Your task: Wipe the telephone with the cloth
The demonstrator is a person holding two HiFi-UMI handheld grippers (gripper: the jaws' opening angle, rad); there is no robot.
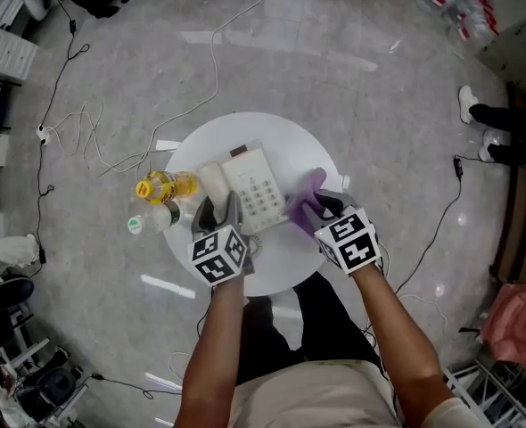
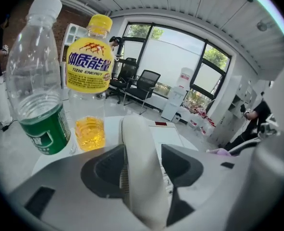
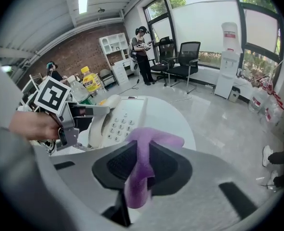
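Head view: a round white table (image 1: 281, 273) carries the telephone (image 1: 261, 190). The handset (image 1: 213, 184) lies along the telephone's left side. A yellow-capped bottle (image 1: 160, 186) and a clear bottle (image 1: 152, 221) with a green label lie at the table's left edge. The left gripper (image 1: 220, 214) sits at the handset's near end. The right gripper (image 1: 321, 208) is just right of the telephone with the purple cloth (image 1: 303, 199) at its tips.

Left gripper view: the jaws are clamped on the handset (image 2: 139, 167), which runs away between them. Both bottles appear to the left.

Right gripper view: the jaws pinch the cloth (image 3: 142, 167), whose top fold flops over to the right, above the table beside the keypad (image 3: 118, 124).
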